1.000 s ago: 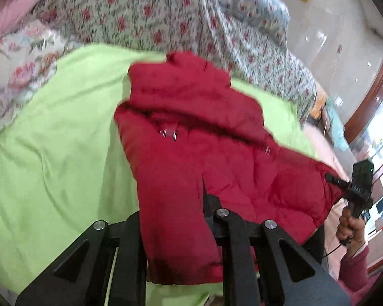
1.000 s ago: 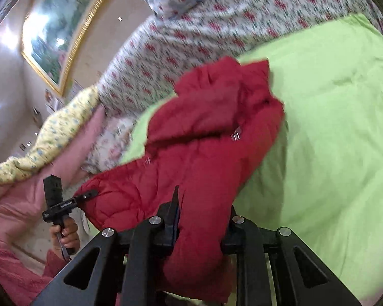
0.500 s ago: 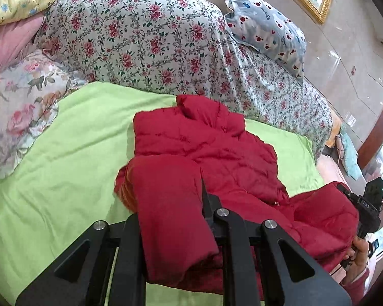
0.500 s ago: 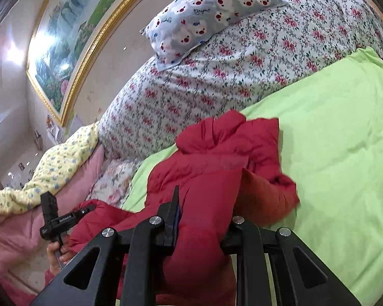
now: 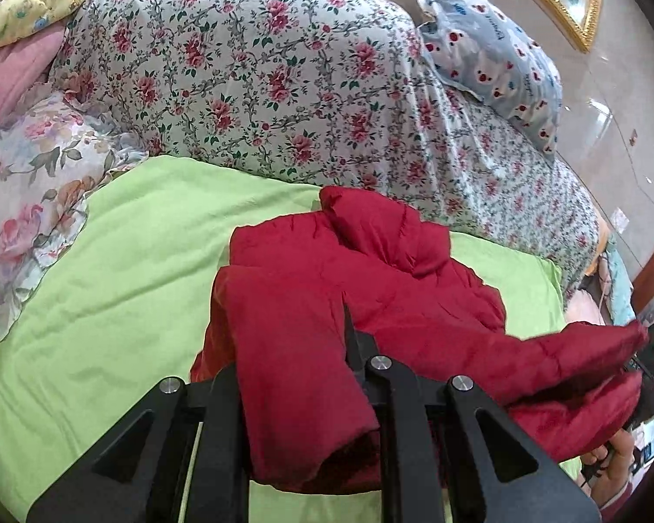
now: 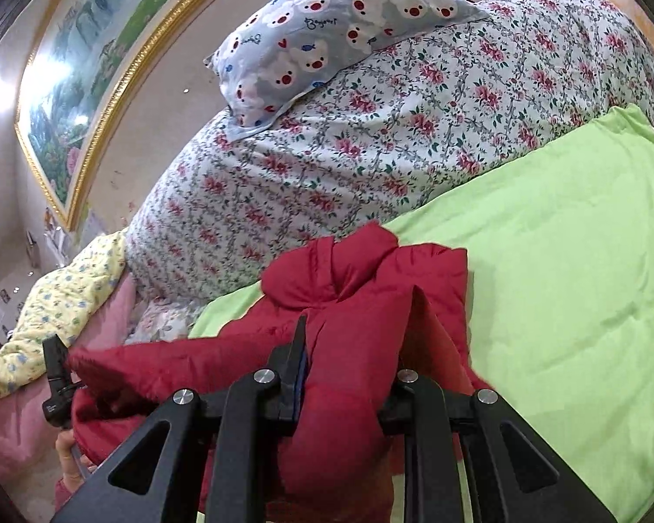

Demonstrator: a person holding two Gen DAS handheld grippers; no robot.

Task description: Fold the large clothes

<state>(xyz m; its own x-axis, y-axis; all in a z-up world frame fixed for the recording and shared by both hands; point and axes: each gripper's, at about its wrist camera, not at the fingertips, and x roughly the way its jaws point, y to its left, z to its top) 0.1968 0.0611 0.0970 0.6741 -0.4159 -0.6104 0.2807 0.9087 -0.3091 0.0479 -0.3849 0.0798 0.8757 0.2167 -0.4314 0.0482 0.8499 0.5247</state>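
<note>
Lifted hem of red jacket (image 5: 370, 287) was carried forward toward its collar.
Left gripper (image 5: 301, 348) and right gripper (image 6: 349, 348) were clenched on it; collar lay ahead.

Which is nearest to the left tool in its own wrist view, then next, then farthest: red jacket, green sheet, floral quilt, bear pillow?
From the left tool:
1. Red jacket, clamped in it.
2. Green sheet, beneath and left.
3. Floral quilt, heaped behind.
4. Bear pillow, upper right, atop the quilt.
</note>
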